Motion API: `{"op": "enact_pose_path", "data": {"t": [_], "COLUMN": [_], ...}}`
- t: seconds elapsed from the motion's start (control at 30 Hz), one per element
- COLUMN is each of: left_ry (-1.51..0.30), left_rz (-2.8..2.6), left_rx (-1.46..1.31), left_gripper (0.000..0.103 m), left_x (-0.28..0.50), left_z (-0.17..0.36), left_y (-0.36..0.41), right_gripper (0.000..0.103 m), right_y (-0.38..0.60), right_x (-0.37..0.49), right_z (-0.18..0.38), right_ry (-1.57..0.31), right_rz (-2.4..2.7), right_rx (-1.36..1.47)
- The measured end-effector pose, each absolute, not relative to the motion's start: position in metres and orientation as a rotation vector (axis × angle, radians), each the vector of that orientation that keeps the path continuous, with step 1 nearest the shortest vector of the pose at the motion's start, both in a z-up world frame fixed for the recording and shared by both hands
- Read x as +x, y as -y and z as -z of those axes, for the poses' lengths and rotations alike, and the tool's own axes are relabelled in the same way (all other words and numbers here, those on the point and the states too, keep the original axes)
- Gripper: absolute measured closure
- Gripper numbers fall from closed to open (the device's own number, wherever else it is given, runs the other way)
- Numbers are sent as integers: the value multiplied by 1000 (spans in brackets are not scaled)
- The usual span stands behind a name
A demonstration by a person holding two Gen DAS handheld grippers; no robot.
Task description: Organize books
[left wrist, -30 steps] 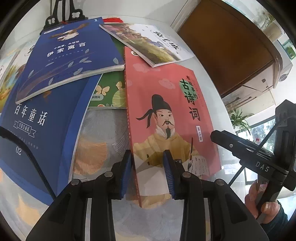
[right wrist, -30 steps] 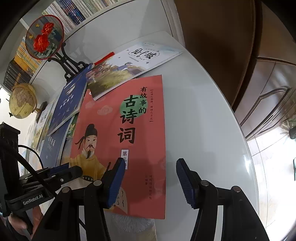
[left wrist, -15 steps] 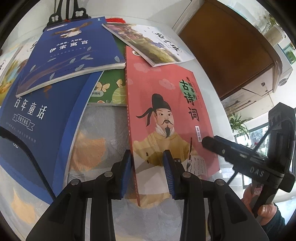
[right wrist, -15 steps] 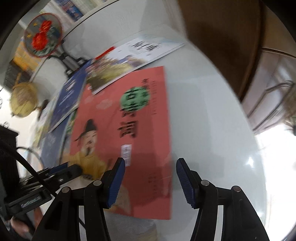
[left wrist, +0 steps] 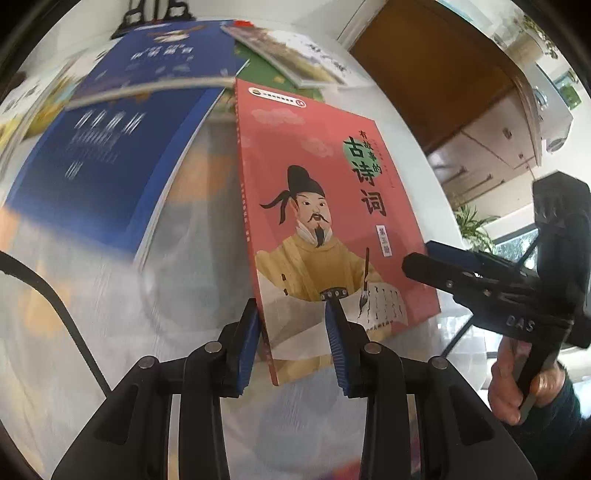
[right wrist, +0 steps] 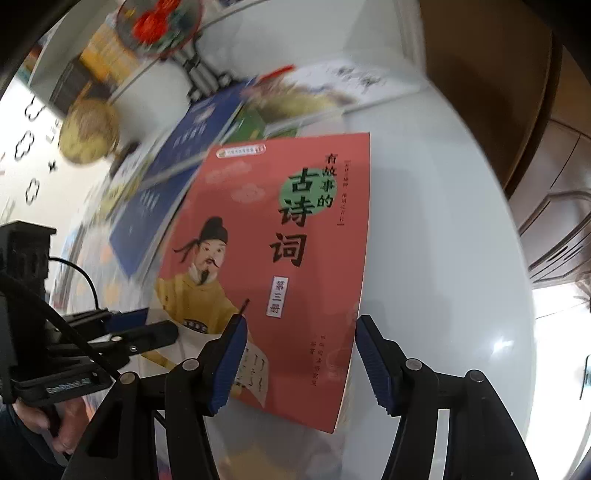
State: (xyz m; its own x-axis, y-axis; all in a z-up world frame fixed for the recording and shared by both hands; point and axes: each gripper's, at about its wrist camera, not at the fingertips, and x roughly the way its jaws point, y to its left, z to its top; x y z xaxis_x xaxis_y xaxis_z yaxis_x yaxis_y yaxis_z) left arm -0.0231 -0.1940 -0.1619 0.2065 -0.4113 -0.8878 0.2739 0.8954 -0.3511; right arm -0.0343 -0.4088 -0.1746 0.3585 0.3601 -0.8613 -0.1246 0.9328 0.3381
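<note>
A pink book point(left wrist: 332, 206) with a drawn man in a yellow robe on its cover is the one being handled. My left gripper point(left wrist: 293, 306) is shut on its near spine corner, one pad beside the spine and one on the cover. From the right wrist view the pink book point(right wrist: 321, 258) looks raised off the table, with the left gripper point(right wrist: 147, 326) clamped at its left corner. My right gripper point(right wrist: 301, 323) is open over the book's near right part, its right finger level with the book's right edge. In the left wrist view the right gripper point(left wrist: 421, 254) points at that edge.
A pile of books lies beyond: two blue ones point(left wrist: 96, 162) point(left wrist: 170, 55), a green one point(left wrist: 266, 70) and a white one point(left wrist: 306, 51). The round white table point(right wrist: 443, 258) borders a wooden cabinet point(left wrist: 443, 66). A fan on a stand point(right wrist: 162, 26) and a globe point(right wrist: 88, 133) stand at the back.
The pink book has come out from under the white book and moved with my left gripper, away from the pile. The right gripper has moved along and rolled slightly.
</note>
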Motion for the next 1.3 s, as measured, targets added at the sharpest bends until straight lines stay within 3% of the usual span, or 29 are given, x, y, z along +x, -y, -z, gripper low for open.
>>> {"op": "enact_pose_path", "data": {"t": [0.23,0.5,0.7,0.83,1.0,1.17,1.3], "left_ry": [-1345,-1266,-1262,-1256,-1255,-1124,-1148], "left_rz": [441,298,292,324,329,515,489], "left_rx": [-136,-299,-265,-246,-276,-560,-430], "left_gripper": [72,72,72,59,58,58,64], "left_x": [-88,-90,-87,-90,-92,-94,-86], "left_z": [170,166,175,175,170,132,137], "left_y": [154,119,125,132,130,108,129], "right_gripper": [37,38,44,45,45,45,44], "right_y": [356,341,337,329,333,356,362], "right_x": [-73,-79,-93,-106,-106,-101,-99], "right_z": [178,183,186,187,186,189,191], "right_ry": [-1194,-1200,-1196,-1171,-1174,-1190,-1194], "right_rz": [-432,-435,-446,-425,-425,-444,-454], "right_rx": [128,103,49,-8,50,254,326]}}
